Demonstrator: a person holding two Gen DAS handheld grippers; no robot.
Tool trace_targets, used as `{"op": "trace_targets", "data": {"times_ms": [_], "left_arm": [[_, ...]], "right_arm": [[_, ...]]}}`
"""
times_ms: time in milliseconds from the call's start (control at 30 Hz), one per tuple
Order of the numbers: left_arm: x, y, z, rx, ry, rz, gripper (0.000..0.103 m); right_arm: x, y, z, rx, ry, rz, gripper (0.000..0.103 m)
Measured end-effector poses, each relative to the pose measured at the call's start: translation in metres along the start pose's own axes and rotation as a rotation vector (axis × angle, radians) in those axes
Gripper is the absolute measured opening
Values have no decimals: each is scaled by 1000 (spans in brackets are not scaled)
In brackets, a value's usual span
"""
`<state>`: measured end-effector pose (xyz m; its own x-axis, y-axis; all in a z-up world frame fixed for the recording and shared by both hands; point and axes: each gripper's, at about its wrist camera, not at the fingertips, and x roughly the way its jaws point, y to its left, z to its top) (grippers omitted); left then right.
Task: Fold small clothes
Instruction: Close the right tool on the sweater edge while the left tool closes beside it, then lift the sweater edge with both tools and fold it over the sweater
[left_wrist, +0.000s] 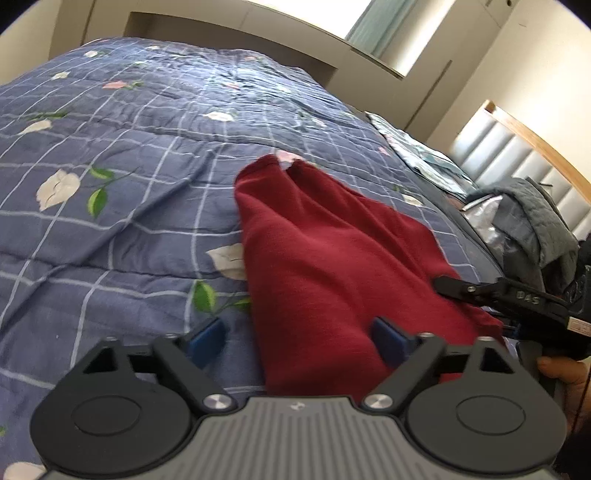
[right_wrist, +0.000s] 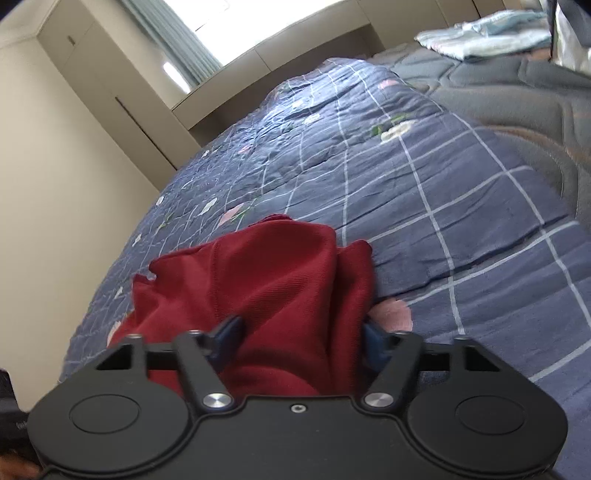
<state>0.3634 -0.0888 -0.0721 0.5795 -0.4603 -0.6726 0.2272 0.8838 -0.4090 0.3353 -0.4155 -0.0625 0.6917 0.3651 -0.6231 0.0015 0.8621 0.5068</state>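
Observation:
A dark red garment (left_wrist: 325, 266) lies bunched on the blue checked flowered quilt (left_wrist: 110, 192). My left gripper (left_wrist: 299, 341) is open, its blue pads (left_wrist: 207, 338) wide apart, with the near end of the red cloth between them. My right gripper (right_wrist: 299, 339) is also open, its blue pads (right_wrist: 229, 334) on either side of a thick fold of the same red garment (right_wrist: 273, 280). In the left wrist view the right gripper's black body (left_wrist: 517, 299) rests at the garment's right edge. The cloth hides the fingertips' inner faces.
The quilt (right_wrist: 443, 206) covers most of the bed. A grey jacket (left_wrist: 532, 218) and folded pale clothes (right_wrist: 487, 40) lie near the padded headboard (left_wrist: 517, 155). Cream wardrobes (right_wrist: 74, 129) and a window (left_wrist: 388, 29) stand beyond the bed.

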Motion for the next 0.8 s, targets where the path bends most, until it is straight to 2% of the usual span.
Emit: {"op": "trace_targets", "data": {"times_ms": [33,67,100,167,233,333,467,633,800], "left_arm": [[0,-2,1,8,5,-11,72],[-1,-3,3,8,13,-31,68],[-1,-4,4,4,19,-31,67],[0,-6,7,8,27,-30,58],[-2,-6,9,1,24,-30,44],[-10,-9,16,24,4,-35,31],[-30,-14,27,74,-30,-41,29],[-66,-1,45,132,-107,43,29],[-103,34,61,128,-151,137,29]], "right_arm": [[-1,3,-1,-9,-4,-4,52],[-1,7,-1,-26,-8,-15,50],[-2,11,-1,-44,-13,-25,46],[-4,19,-1,-77,-27,-43,39],[-9,26,-2,-105,-52,-51,30],[-19,37,0,-125,-92,-35,24],[-28,64,4,-183,-130,18,22],[-12,111,9,-248,-154,102,22],[26,156,8,-232,-132,194,22]]}}
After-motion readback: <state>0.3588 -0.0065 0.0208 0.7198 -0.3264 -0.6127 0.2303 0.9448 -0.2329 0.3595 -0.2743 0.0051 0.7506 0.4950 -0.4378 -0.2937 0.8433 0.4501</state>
